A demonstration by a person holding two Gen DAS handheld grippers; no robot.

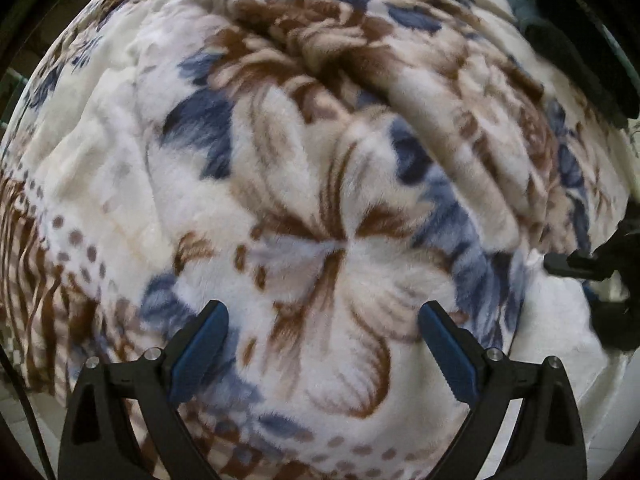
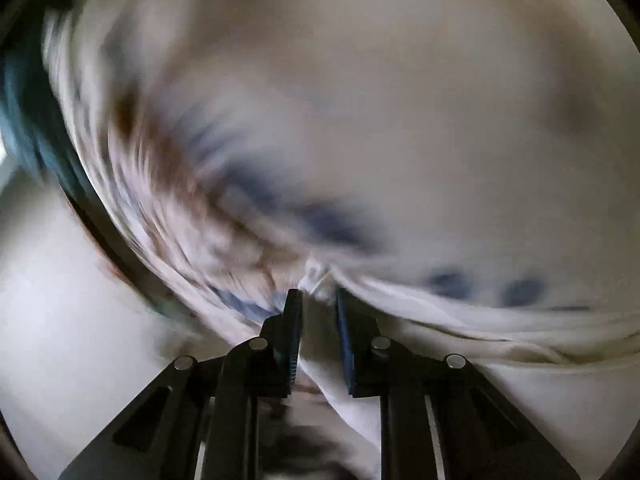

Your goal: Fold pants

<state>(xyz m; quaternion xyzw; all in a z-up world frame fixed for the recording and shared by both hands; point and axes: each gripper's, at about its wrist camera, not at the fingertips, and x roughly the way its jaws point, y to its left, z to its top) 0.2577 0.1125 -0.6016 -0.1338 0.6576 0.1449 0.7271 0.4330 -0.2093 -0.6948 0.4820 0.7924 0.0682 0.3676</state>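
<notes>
Black fingers with blue pads frame both views. The left gripper (image 1: 322,312) stands released, its jaws spread wide over a plush blanket (image 1: 280,160), with nothing between them. The right gripper (image 2: 318,294) is clenched on a fold of white cloth (image 2: 316,280) that runs between its pads and down past them. Whether that cloth is the blanket's plain edge or a separate piece is hard to tell, since the right wrist view is smeared by blur, with only brown and blue streaks showing beyond the fingers. The blanket, cream with brown flowers and blue leaves, is rumpled and fills nearly the whole left wrist view. At the far top right corner of that view lies a dark heap of clothing (image 1: 560,28), blue-green and black, bunched and unfolded, cut off by the lens rim. If the pants are in it, their shape cannot be made out
</notes>
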